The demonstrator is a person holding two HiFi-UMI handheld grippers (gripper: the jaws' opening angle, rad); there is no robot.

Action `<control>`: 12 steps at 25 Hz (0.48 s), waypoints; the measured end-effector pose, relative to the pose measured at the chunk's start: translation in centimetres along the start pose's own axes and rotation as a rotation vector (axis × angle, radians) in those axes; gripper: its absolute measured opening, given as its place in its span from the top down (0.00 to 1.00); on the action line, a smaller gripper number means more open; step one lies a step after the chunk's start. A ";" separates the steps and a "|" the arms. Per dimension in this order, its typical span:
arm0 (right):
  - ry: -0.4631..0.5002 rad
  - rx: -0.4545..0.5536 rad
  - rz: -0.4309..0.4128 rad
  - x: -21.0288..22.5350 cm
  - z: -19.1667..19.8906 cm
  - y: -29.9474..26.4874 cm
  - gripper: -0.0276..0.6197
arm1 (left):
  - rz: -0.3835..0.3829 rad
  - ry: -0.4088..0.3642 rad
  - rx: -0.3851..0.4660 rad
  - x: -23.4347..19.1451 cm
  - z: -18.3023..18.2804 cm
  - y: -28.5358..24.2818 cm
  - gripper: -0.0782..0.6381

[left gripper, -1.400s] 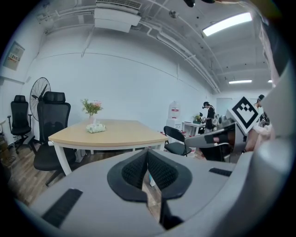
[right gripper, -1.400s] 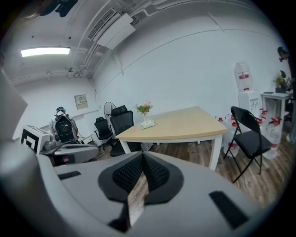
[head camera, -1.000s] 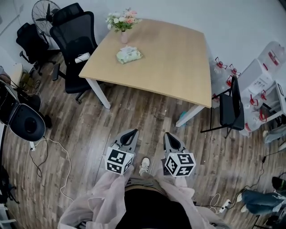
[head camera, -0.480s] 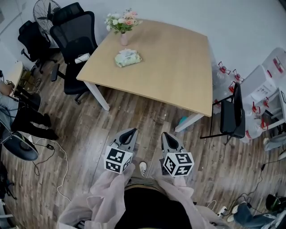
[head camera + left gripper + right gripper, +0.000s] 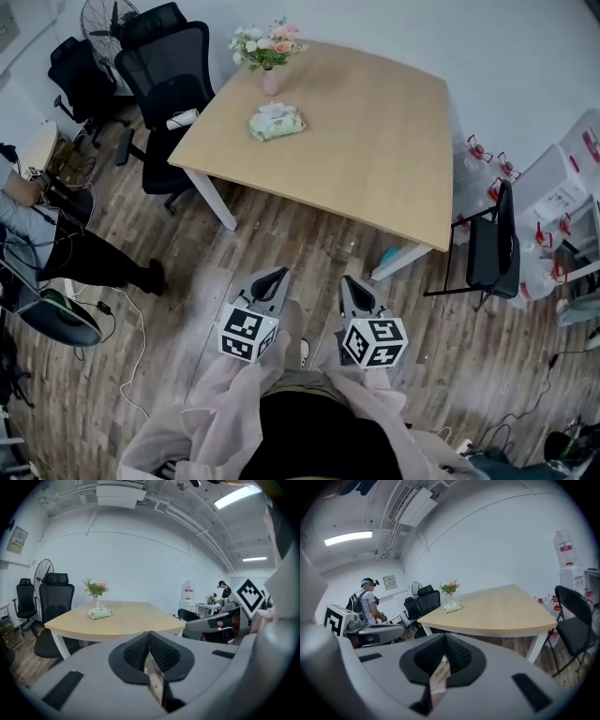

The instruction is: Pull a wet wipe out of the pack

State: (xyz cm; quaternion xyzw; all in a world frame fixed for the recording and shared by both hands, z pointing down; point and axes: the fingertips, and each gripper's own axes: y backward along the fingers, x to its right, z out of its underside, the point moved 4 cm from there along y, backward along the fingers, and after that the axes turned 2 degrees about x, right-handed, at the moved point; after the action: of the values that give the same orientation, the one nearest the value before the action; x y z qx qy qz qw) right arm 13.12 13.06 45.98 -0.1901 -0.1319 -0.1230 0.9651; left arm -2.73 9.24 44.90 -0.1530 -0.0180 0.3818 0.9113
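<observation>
Location first: the pale green soft wet wipe pack (image 5: pixel 277 122) is seen lying on the light wooden table (image 5: pixel 375 150), at its far left part. A small pink vase w/ flowers (image 5: pixel 269 58) stands just beside it, farther off. Nothing is held yet.

The left gripper (image 5: pixel 276 277) and right gripper (image 5: pixel 350 283) are carried side by side close to the body, over the wood-plank floor (image 5: pixel 281 234) and well apart from the table. Both are shut & empty. In the left gripper view the black ribbed pads (image 5: pixel 165 654) are pressed together at the tip w/ nothing btw them. The same is shown in the right gripper view.

The task is judged as not begun; the table has yet to be approached.

Possible trouble from here:
- If the jaws are not opened before the wipe tab is reached, the pack is likely to be shoved, not gripped.
- The pack looks light & soft. Unless it is pinned by one gripper, it may be lifted whole w/ the wipe.
- The vase could be tipped by a wide swing, being so near.
- Several wipes may be dragged out if the pinch is set too deep.
- The table's near corner or the black office chairs (image 5: pixel 173 70) at far left could be bumped on approach.
</observation>
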 end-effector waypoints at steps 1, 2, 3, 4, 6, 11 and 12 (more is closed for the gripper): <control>-0.001 -0.001 0.000 0.0 0.1 0.0 0.95 | -0.001 0.000 0.001 -0.1 0.0 0.0 0.87; -0.002 -0.002 0.000 -0.1 0.1 -0.1 0.95 | -0.002 -0.001 0.002 -0.1 0.0 0.0 0.87; -0.002 -0.002 0.000 -0.1 0.2 -0.1 0.95 | -0.002 -0.001 0.003 -0.2 0.0 0.0 0.87; -0.002 -0.002 0.001 -0.1 0.2 -0.1 0.95 | -0.002 -0.001 0.004 -0.3 -0.1 -0.1 0.87; -0.003 -0.003 0.003 0.1 0.1 -0.4 0.95 | -0.001 -0.001 0.005 -0.4 -0.2 -0.3 0.87; -0.004 -0.010 0.005 0.3 -0.2 -1.4 0.95 | -0.001 0.008 0.002 -1.1 -0.2 -1.2 0.87; -0.003 -0.011 0.005 0.4 -0.2 -1.7 0.95 | -0.001 0.009 0.002 -1.3 -0.2 -1.4 0.87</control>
State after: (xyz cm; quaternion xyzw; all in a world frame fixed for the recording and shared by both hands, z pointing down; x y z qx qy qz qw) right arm 13.10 11.36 46.46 -0.1958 -0.1320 -0.1210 0.9641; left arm -2.65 7.36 45.26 -0.1535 -0.0135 0.3805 0.9118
